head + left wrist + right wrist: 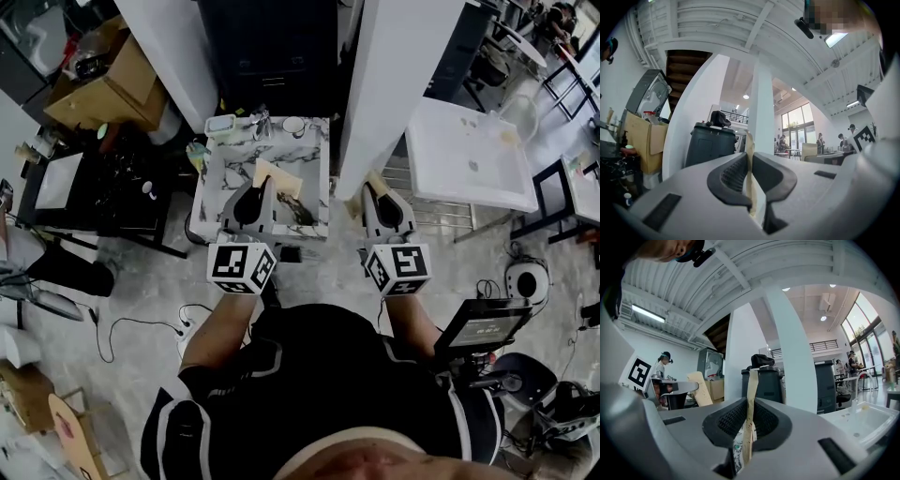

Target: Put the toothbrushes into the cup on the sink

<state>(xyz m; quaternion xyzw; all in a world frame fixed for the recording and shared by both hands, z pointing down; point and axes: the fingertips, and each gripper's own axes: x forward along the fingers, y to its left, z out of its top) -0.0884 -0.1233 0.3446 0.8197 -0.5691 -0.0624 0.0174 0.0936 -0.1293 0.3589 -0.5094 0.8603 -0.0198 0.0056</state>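
I find the sink top [316, 167] bare along its side edges; tub [221, 124], faucet [261, 123] and cup [293, 125] crowd its far edge, and a pillar [398, 75] stands just right.

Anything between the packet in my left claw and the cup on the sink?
Nothing visible. The left claw holds the tan packet over the sink top; only bare marble lies between it and the cup. The tap stands beside the cup, off that line.
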